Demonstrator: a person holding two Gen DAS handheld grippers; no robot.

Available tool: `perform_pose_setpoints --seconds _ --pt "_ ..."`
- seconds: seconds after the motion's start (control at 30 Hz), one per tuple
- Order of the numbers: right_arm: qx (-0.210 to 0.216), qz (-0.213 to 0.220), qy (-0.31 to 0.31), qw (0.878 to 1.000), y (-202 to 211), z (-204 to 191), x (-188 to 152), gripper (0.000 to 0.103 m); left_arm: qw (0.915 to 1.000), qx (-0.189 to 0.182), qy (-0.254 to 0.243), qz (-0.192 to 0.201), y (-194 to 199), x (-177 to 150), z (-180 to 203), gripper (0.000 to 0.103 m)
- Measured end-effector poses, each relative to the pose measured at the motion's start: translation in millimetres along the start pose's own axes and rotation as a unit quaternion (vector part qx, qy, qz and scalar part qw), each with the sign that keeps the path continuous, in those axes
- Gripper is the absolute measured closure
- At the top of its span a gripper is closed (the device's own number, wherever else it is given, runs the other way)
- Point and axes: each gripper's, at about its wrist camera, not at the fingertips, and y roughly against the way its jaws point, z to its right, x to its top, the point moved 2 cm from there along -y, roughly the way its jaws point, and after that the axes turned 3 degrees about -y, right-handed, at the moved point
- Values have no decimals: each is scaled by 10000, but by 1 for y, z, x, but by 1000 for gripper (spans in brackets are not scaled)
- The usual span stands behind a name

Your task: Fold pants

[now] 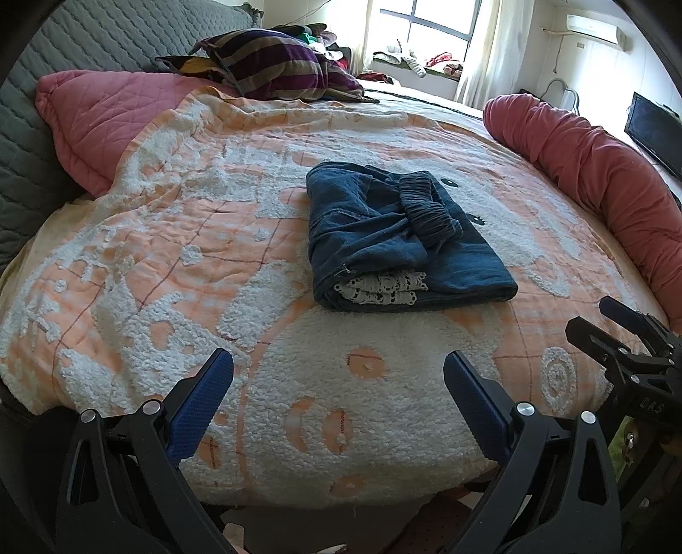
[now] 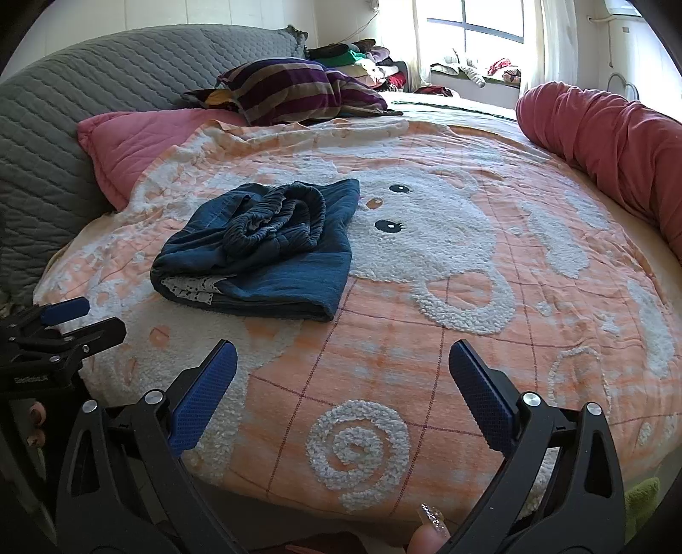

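Observation:
Dark blue denim pants [image 1: 396,238] lie folded in a compact bundle on the orange and white blanket [image 1: 170,264], with the elastic waistband on top and white lace trim showing at the near edge. They also show in the right wrist view [image 2: 264,251], left of centre. My left gripper [image 1: 339,362] is open and empty, held over the blanket's near edge, well short of the pants. My right gripper [image 2: 343,353] is open and empty, near the front edge, to the right of the pants. It shows in the left wrist view [image 1: 605,319], and the left gripper shows in the right wrist view [image 2: 85,317].
A pink quilted pillow [image 1: 106,115] and a grey quilted headboard [image 1: 51,76] lie at the left. A striped cushion [image 1: 277,64] sits at the back. A long red bolster [image 1: 596,170] runs along the right edge. A window [image 1: 430,21] and a dark screen [image 1: 656,128] are beyond.

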Motion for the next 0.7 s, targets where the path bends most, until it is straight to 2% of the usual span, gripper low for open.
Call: perform_pose_setpoints --seconds 0.7 --pt "-22 -10 9 10000 0 0 1 9 10000 -4 12 -47 -1 1 -4 4"
